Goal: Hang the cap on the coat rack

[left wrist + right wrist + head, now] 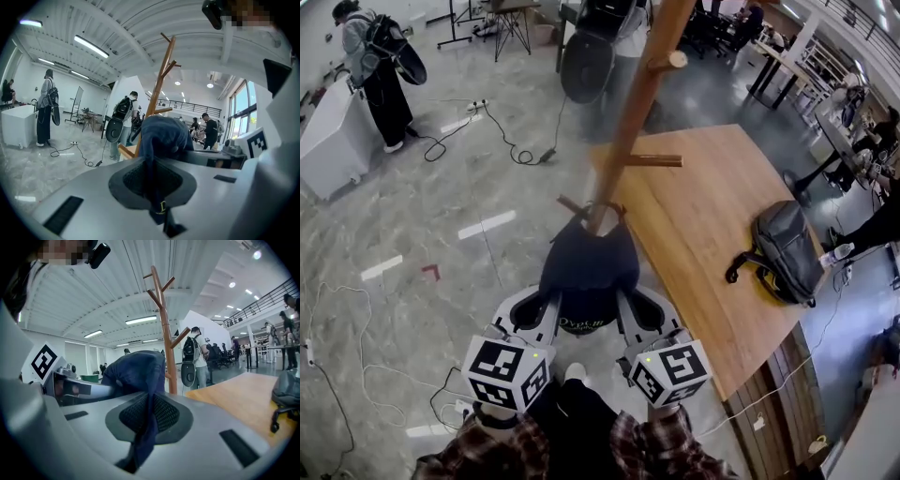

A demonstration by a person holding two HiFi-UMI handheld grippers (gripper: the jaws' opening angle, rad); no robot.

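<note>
A dark blue cap (588, 269) hangs stretched between my two grippers, close against the wooden coat rack pole (636, 103). My left gripper (546, 317) is shut on the cap's strap side (151, 176). The right gripper (628, 314) is shut on the cap's other edge (146, 427). The cap's crown (164, 133) bulges ahead of the jaws, and the crown (136, 371) shows likewise in the right gripper view. Short pegs (653, 160) stick out of the pole just above and beside the cap. The coat rack (165, 324) rises right behind the cap.
A wooden table (712, 234) stands to the right of the rack with a grey backpack (784, 251) on it. Cables (502, 141) lie on the marble floor. A person (377, 70) stands far left by a white box (333, 136). Desks and people fill the far right.
</note>
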